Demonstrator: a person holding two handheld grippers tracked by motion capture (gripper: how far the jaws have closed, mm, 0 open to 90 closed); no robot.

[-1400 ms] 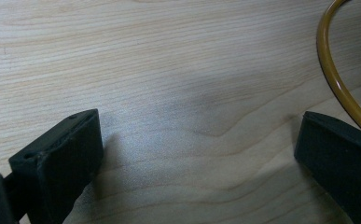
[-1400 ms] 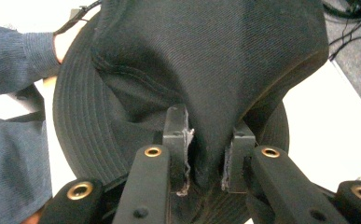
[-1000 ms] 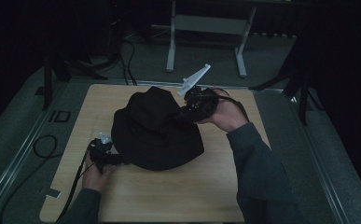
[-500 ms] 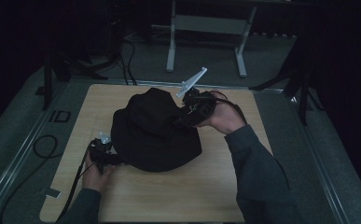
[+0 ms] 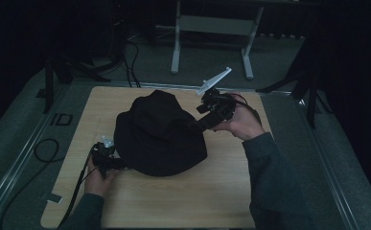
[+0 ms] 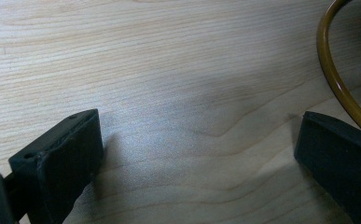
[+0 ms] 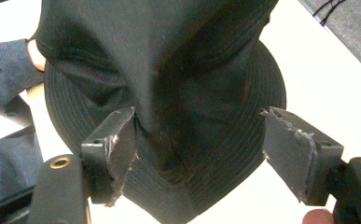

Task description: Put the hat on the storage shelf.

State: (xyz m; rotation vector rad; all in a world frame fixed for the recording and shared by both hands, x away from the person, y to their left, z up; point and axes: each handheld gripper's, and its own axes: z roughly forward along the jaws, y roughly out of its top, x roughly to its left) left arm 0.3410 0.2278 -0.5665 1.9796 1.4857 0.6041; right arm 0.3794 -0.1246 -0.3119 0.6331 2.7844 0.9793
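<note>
A black bucket hat lies crumpled in the middle of the wooden table. My right gripper is at the hat's right side with its grey plate sticking up. In the right gripper view its jaws stand wide apart and have just been opening. A raised fold of the hat lies between them, brushing the left pad. My left gripper rests at the hat's lower left edge. In its own view the left gripper is open over bare wood.
A thin brown curved cord shows beside the left gripper's right jaw. A metal stand is on the floor behind the table, with cables at the left and dark tripod legs at the right.
The right gripper has shifted slightly down toward the hat and its jaws have spread apart, letting go of the pinched fabric. The left hand has stayed put.
</note>
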